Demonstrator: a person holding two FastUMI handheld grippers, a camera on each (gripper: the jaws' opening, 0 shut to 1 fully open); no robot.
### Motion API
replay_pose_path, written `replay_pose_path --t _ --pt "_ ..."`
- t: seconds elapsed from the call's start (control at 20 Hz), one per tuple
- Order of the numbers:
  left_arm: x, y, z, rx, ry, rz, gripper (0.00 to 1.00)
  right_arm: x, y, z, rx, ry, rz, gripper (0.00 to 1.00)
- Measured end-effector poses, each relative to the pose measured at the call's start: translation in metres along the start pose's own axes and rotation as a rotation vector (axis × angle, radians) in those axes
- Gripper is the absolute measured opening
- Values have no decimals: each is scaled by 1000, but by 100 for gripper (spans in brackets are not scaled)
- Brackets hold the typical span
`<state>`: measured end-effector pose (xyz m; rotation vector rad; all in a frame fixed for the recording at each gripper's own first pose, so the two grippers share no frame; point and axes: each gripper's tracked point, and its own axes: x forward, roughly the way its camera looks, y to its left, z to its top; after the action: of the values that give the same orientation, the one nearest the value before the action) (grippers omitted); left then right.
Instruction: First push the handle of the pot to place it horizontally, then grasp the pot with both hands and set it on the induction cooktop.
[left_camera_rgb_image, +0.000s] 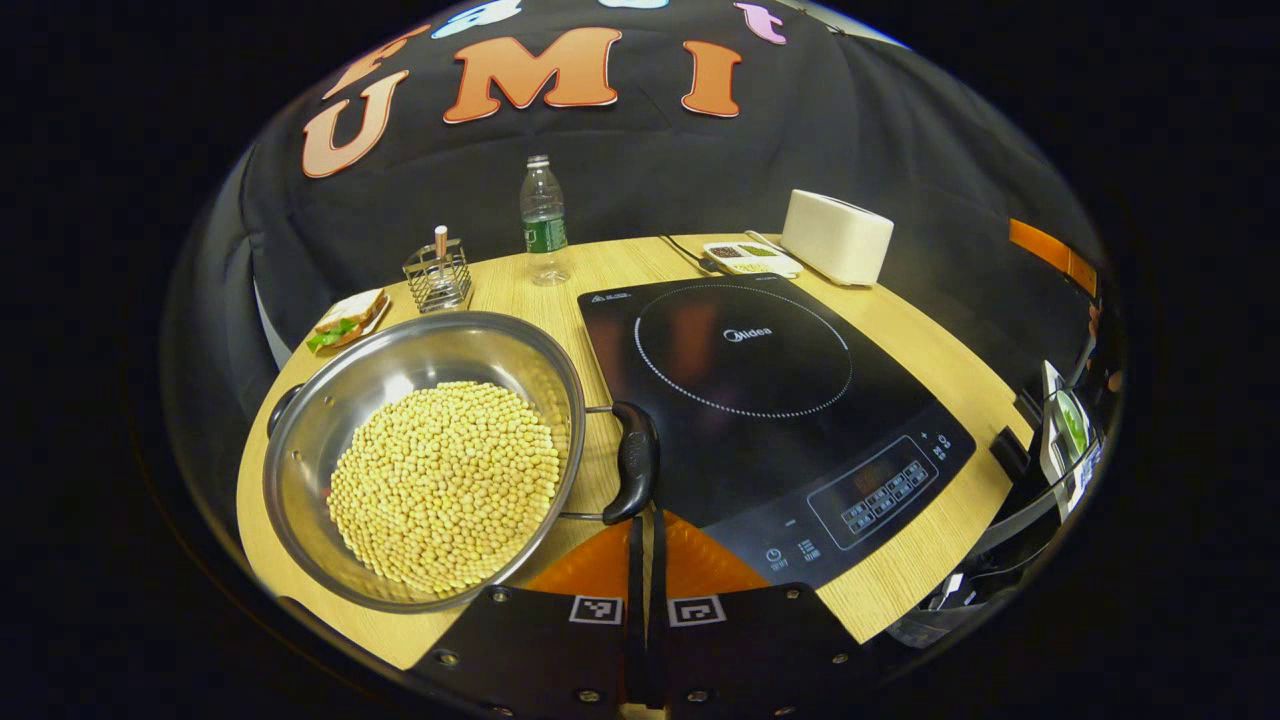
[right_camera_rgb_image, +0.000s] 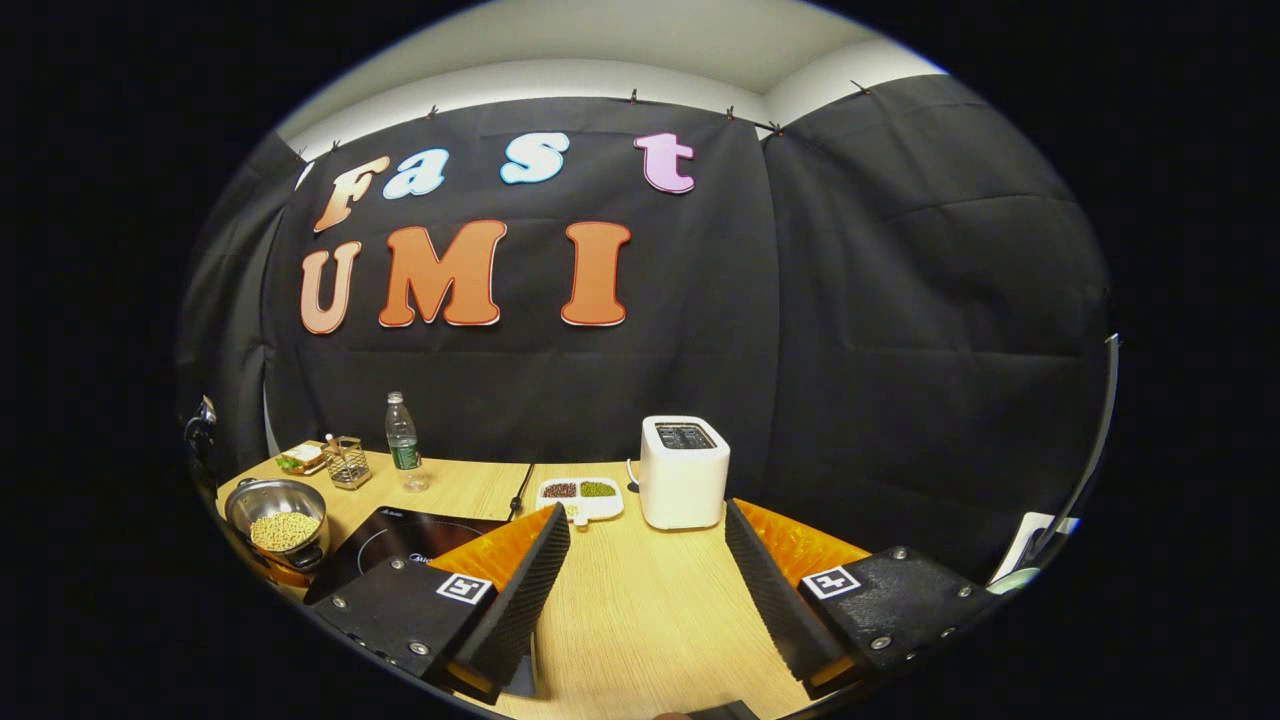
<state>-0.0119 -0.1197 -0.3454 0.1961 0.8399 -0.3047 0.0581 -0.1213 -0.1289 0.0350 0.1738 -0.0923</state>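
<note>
Left hand-held gripper (left_camera_rgb_image: 645, 545) fingers pressed together, tips right at the pot's black handle (left_camera_rgb_image: 636, 462). The pot (left_camera_rgb_image: 425, 455), full of yellow beans, sits on the worktop (left_camera_rgb_image: 900, 340) at nine o'clock of the induction cooktop (left_camera_rgb_image: 770, 420), just beside it. Right hand-held gripper (right_camera_rgb_image: 645, 590) spread wide over bare worktop, toaster (right_camera_rgb_image: 684, 472) at twelve o'clock, pot far off at nine.
</note>
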Motion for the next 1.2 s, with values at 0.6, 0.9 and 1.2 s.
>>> replay_pose_path --t 0.6,0.9,1.2 --pt "23 7 25 -22 -16 -13 2 -3 10 12 -9 -2 -4 97" --pt "29 7 32 -17 -25 -14 2 -4 13 16 -16 -2 -7 97" --pt "32 7 38 -11 -36 -22 1 -10 21 23 -24 -5 -4 97"
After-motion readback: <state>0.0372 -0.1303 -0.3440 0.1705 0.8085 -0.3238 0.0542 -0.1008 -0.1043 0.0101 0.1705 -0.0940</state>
